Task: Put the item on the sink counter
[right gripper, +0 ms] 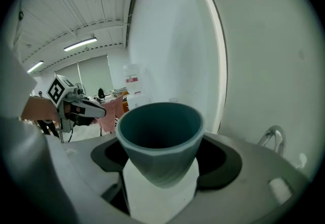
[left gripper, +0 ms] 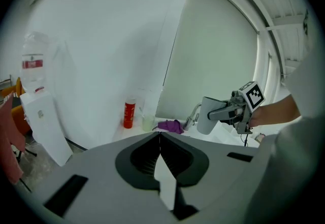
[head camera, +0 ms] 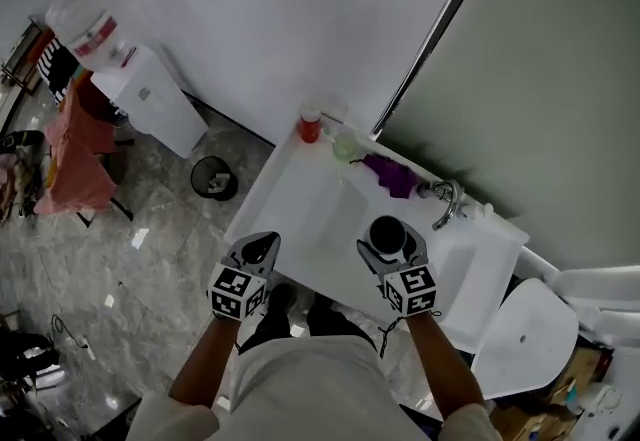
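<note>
Right gripper view: tapered grey-blue plastic cup (right gripper: 160, 141), upright, clamped in right gripper (head camera: 390, 243), above white sink counter (head camera: 292, 191). Left gripper (left gripper: 160, 139): jaws together, empty. Handling: keep level; lower onto flat counter, then release.

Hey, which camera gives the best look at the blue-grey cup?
The right gripper view: the cup fills the middle, with its rim, inside and outer wall all clear. The head view shows only its dark mouth from above, small. The left gripper view shows its side, also small.
</note>
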Motion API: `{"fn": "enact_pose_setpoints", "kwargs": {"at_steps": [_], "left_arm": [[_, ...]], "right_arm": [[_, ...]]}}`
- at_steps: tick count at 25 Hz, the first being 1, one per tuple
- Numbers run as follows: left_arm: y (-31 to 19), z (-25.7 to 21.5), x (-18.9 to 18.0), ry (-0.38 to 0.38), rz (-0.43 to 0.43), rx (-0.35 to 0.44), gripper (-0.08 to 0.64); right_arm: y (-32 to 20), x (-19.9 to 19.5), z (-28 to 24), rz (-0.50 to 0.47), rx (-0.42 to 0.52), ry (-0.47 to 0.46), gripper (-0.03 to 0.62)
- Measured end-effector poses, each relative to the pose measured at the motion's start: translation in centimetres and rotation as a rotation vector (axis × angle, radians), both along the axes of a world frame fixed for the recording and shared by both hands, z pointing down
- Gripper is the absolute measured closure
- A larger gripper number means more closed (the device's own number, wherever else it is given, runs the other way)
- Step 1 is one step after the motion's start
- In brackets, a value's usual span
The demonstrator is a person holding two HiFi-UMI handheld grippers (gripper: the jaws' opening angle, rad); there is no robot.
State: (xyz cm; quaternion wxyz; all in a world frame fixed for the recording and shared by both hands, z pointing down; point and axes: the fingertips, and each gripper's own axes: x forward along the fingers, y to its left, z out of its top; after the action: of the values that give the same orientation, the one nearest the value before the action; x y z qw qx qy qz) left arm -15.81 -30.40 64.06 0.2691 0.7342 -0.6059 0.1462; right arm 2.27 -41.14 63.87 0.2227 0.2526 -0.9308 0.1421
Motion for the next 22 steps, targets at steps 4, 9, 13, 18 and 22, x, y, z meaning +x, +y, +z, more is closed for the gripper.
{"fn": "enact_pose_setpoints", "kwargs": {"at_steps": [4, 9, 13, 18, 22], "left_arm": [[1.1, 1.1, -1.3, -0.007, -0.053, -0.027, 0.552], [2.4, 2.4, -2.4, 0.001, -0.113, -0.061, 0.552], [3.0, 3.1, -3.3, 0.007, -0.158, -0.072, 0.552], [3.2, 4.2, -4.0, 0.024, -0.203, -0.084, 0.552], [3.4, 5.3, -4.4, 0.042, -0.229, -0.098, 0.551]], "right_arm": [[-0.5, -3.9, 2.0, -0.078, -0.003, 0.002, 0.198], [-0.6, -8.3, 4.3, -0.168, -0.022, -0.003, 0.198], [-0.5, -11.2, 6.5, -0.229, -0.039, 0.0, 0.198], [-1.2, -14.4, 9.6, -0.278, -0.044, 0.018, 0.198], [-1.8, -16.2, 12.0, -0.3, -0.045, 0.032, 0.198]]}}
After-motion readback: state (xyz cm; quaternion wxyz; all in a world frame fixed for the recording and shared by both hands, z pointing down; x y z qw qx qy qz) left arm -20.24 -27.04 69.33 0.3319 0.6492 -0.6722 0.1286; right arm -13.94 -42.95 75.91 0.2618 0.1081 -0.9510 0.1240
